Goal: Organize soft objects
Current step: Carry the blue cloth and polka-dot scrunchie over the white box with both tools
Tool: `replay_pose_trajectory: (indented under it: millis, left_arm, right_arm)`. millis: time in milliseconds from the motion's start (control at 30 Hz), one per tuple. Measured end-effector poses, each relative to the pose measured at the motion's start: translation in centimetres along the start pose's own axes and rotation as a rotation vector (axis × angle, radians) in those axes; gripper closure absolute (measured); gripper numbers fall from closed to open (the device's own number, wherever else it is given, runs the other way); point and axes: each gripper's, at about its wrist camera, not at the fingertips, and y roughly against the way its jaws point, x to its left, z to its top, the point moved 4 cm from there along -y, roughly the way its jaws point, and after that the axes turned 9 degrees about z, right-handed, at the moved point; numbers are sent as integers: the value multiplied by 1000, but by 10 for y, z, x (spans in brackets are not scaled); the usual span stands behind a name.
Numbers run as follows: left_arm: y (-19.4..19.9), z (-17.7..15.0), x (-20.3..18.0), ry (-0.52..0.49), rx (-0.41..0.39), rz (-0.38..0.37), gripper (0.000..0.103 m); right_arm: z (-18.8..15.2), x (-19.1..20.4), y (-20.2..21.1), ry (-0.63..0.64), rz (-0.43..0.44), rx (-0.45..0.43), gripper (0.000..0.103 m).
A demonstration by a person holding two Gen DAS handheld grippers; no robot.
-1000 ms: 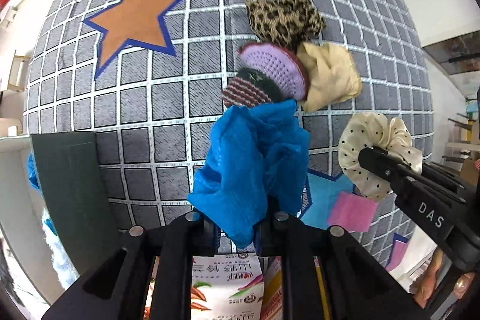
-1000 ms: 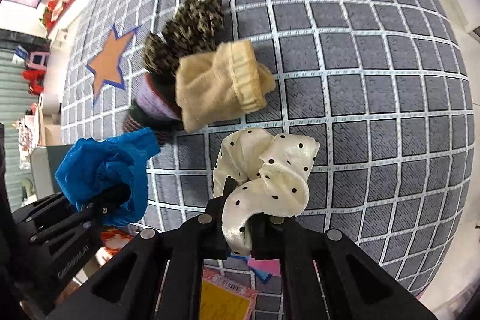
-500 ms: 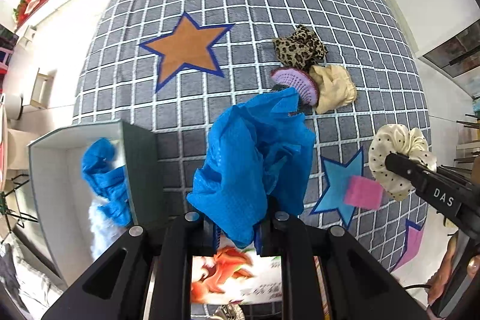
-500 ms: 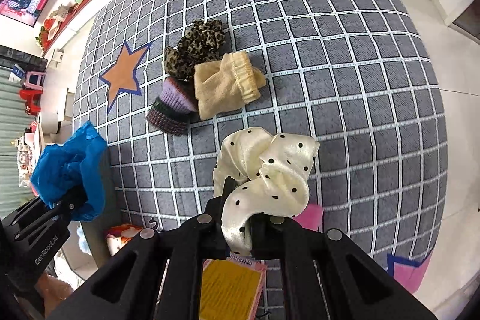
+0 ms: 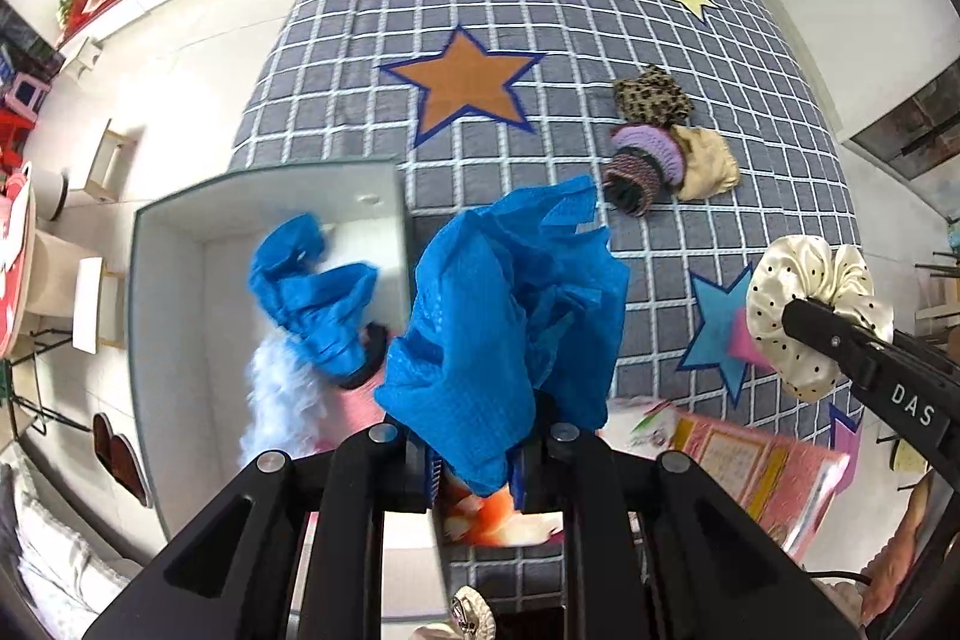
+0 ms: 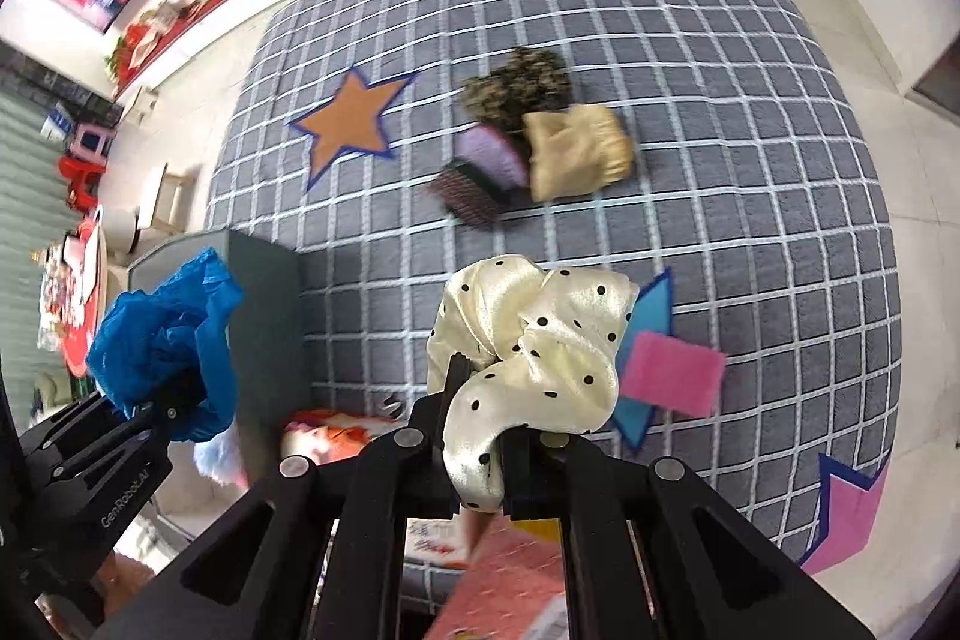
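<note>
My left gripper (image 5: 477,454) is shut on a crumpled blue cloth (image 5: 510,316) and holds it high above the rug, beside a grey open box (image 5: 180,232). The box holds another blue cloth (image 5: 312,292) and something white and fluffy (image 5: 276,394). My right gripper (image 6: 477,451) is shut on a cream polka-dot scrunchie (image 6: 534,334), also lifted. On the rug lie a leopard-print piece (image 6: 516,88), a purple knit piece (image 6: 480,160) and a beige cloth (image 6: 576,148), bunched together.
The grey checked rug (image 5: 540,10) has star patches, an orange star (image 5: 462,82) among them. A pink square (image 6: 672,370) lies on a blue star. Printed packets (image 5: 750,466) lie near the rug's front edge. White floor and red shelving lie beyond.
Both grippers have risen well above the rug with their cloths. The left one has shifted toward the box, which has come into full view.
</note>
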Motion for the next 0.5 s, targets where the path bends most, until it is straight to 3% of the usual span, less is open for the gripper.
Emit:
replay_pose_trajectory:
  millis: [500]
  left_arm:
    - [-1,-49,102,181,2,1,84]
  right_arm:
    - [-26,104,-23,189,2,38,94]
